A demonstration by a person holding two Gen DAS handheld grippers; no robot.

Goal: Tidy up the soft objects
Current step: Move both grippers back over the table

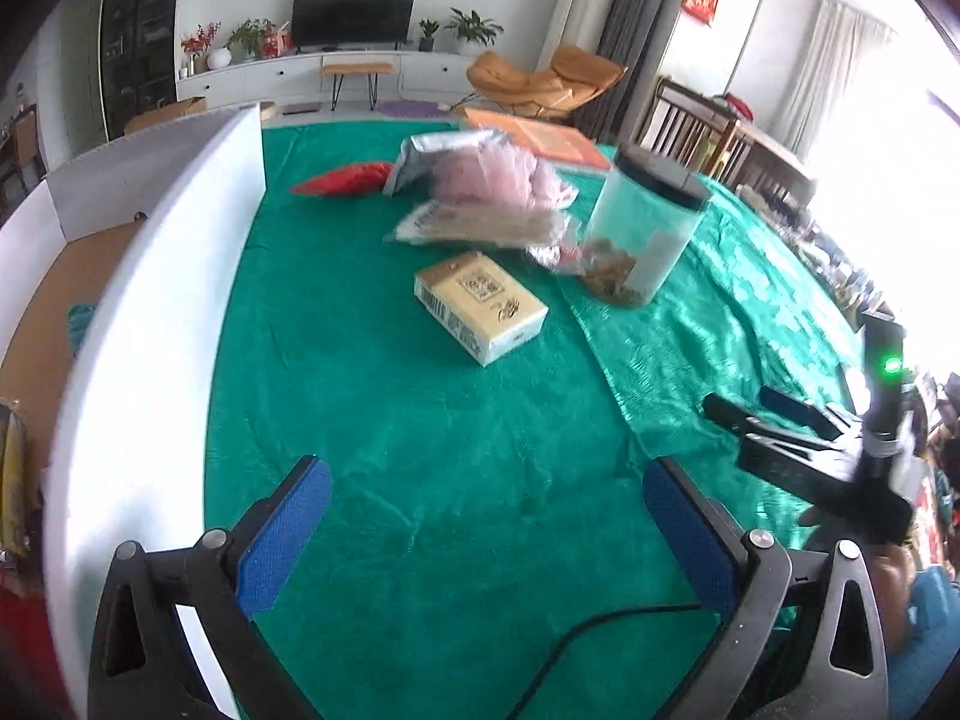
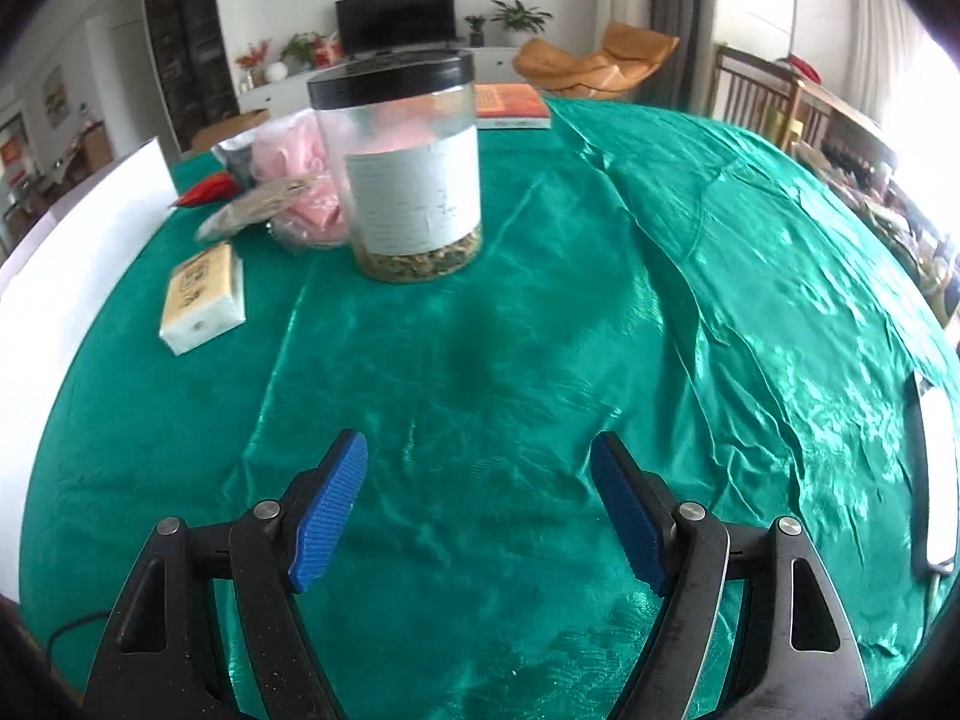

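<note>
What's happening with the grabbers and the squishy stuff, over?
Left gripper and right gripper open, empty, above the green cloth. Fluffy pink bundle untouched beside the clear black-lidded jar. Pale tissue pack lies in front.

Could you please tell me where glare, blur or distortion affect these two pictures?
Left wrist view: window blown out white at right, pink bag smeared by blur, white board bowed by fisheye. Right wrist view: glare streaks on the green cloth, jar slightly soft.
</note>
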